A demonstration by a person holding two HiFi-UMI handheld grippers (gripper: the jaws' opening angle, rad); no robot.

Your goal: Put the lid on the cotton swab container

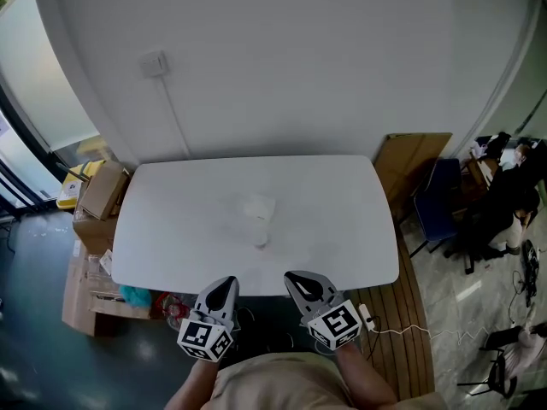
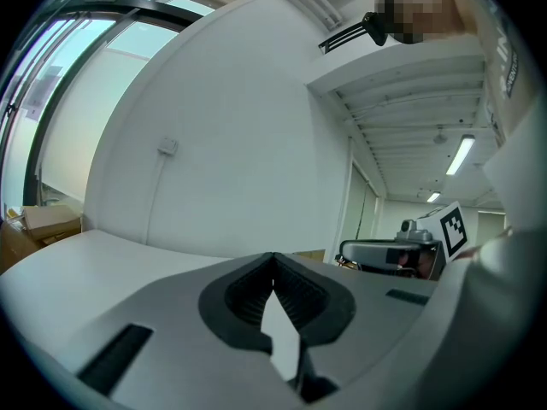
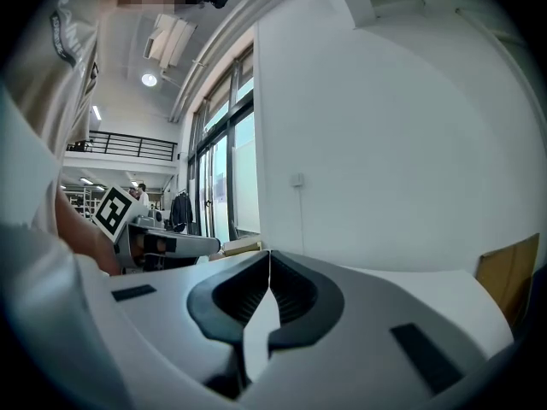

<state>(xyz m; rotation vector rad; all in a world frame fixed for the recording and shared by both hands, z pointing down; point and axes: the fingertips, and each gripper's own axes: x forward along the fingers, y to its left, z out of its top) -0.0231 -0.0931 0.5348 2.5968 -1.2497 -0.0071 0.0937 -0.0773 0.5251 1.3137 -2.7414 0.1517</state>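
Looks down on a wide white surface (image 1: 171,246), bare but for two small pale things near its middle.

Holds the left gripper (image 1: 224,283) and the right gripper (image 1: 297,278) side by side, low and close to the body, tips just over the near edge of that surface. Reads as a ready stance: level, pointing forward, either one free to go out first.

Shows, in the left gripper view, jaws brought together at the tips, with only a thin sliver of light lower down between the ribbed pads (image 2: 299,293) and nothing caught there. Shows the same in the right gripper view: jaws closed tip to tip, empty.

Finds the cotton swab container (image 1: 259,206) well ahead of both pairs of jaws, about on the line midway between them, standing on the surface. Picks out a smaller round shape (image 1: 259,238) just on the jaws' side of the container. Takes it for the lid, though too faint to be sure, and too faint to say whether it touches the container.

Judges the task not yet begun, with the lid apparently off and lying beside. Calls for parting the jaws first, since closed tips can take nothing. Suggests one gripper to steady the container and the other to carry the lid. Leaves both things in equal reach, favouring neither side.
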